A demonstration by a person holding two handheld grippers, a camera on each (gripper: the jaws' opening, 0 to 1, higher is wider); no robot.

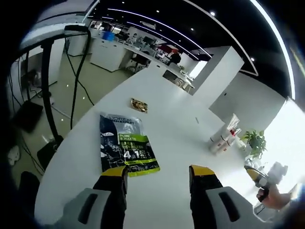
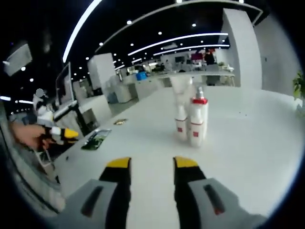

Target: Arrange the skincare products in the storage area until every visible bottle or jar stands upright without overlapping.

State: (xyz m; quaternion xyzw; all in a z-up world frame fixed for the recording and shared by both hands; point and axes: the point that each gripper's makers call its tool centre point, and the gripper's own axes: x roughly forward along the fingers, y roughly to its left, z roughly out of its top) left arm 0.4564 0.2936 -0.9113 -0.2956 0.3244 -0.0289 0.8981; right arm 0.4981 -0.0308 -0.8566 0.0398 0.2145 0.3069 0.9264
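The right claw (image 2: 151, 164), nearest in the right gripper view, is spread wide and holds nothing. Just ahead on the white desk (image 2: 248, 143), a tight cluster of white bottles (image 2: 191, 119) with red caps and bands stands upright, touching one another. They look light, rigid and smooth (likely slippery plastic), best gripped mid-body below the pump. In the left gripper view the left claw (image 1: 158, 172) is likewise spread and empty, beside a flat dark-and-green packet (image 1: 125, 143); a small snack wrapper (image 1: 139, 105) lies farther off.
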